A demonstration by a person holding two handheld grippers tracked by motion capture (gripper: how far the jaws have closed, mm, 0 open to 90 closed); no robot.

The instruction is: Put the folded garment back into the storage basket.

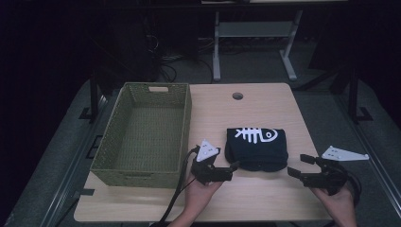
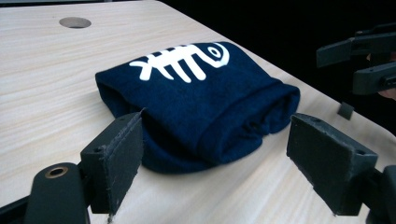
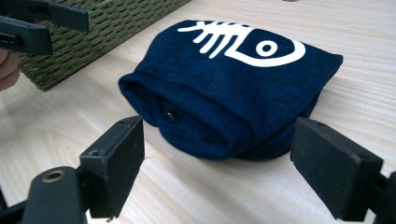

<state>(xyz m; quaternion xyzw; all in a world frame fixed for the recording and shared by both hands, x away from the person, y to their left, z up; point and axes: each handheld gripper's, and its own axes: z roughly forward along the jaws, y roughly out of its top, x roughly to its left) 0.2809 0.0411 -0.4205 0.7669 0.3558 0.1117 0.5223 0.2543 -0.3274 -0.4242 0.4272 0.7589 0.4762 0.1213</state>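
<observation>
left gripper (image 1: 232, 166) wide, empty | right gripper (image 1: 296, 165) wide, empty | folded navy cloth (image 1: 257, 144) between them

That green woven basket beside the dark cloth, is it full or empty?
Empty. The high view looks straight into the woven basket and shows only its bare woven floor; the folded navy garment lies outside it on the table.

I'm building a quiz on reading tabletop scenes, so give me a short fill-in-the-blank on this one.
1. The folded dark blue cloth bears a white print of a fish ____.
2. The woven green basket stands to the ____ of the cloth in the high view.
3. The left gripper and the right gripper both have their jaws ____.
4. The wooden table has a round ____ near its far edge.

Missing words: skeleton; left; open; hole
</observation>
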